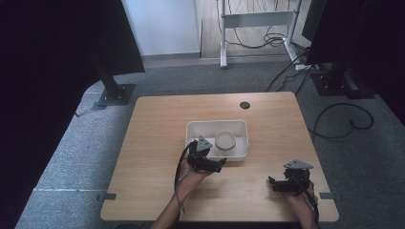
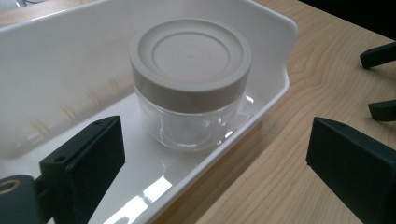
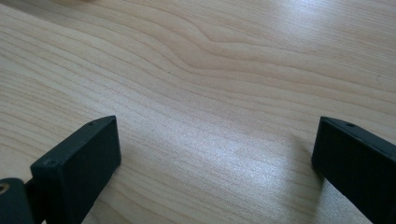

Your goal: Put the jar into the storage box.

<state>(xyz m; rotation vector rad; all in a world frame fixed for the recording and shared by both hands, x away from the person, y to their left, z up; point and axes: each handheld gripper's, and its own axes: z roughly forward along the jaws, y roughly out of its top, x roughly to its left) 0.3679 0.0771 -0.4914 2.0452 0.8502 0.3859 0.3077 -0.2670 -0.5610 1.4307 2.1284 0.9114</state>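
Straddling the tray wall, left claw gapes before the jar (right claw apart too).

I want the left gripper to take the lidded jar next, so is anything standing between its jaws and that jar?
Partly. The left gripper is open and straddles the near wall of the white tray: one jaw over the tray's inside, the other over the table. The jar stands inside beyond that wall. Nothing else lies between.

A clear jar with a beige lid stands upright in the white tray.
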